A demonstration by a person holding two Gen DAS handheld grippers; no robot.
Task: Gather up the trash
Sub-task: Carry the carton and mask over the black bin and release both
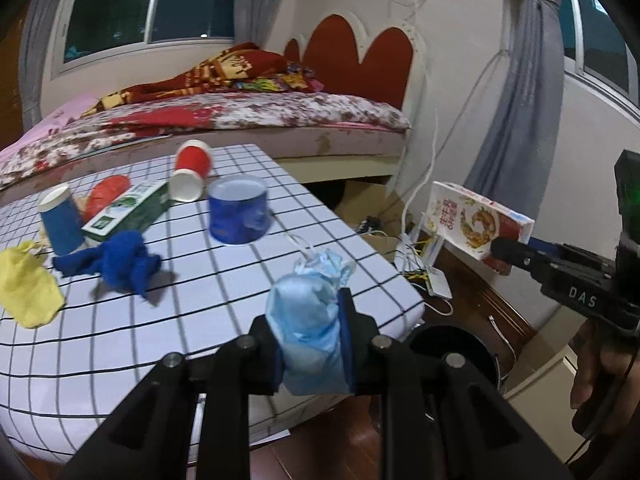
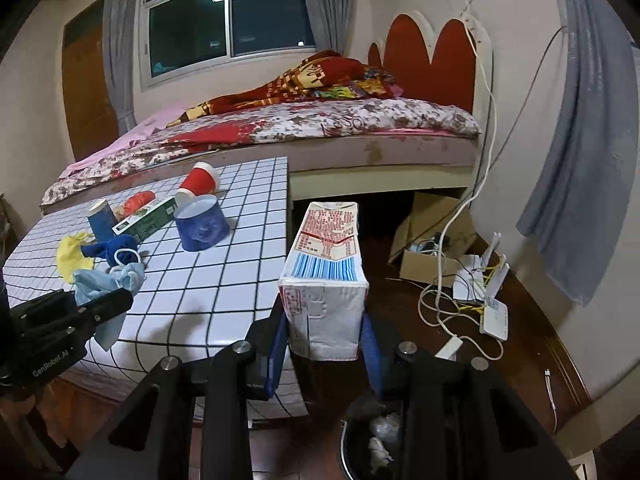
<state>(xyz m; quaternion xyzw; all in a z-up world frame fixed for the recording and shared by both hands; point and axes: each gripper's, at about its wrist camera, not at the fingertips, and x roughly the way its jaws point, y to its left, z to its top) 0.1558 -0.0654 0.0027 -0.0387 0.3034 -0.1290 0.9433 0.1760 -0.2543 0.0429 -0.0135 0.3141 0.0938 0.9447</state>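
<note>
In the left wrist view, low in the centre, the left claw (image 1: 310, 344) is closed on a soft, light face mask (image 1: 308, 316) above the counter (image 1: 200, 320) edge. At right, the right claw (image 2: 326, 344) grips a stiff carton (image 2: 324, 280) by its base, over the bin (image 2: 372, 440).

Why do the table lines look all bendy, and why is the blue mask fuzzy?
Left wrist view: the fisheye lens bows the table grid, and the mask sits very close and blurs. Right wrist view: lines curve too; the carton looks sharper; corners go dark.
</note>
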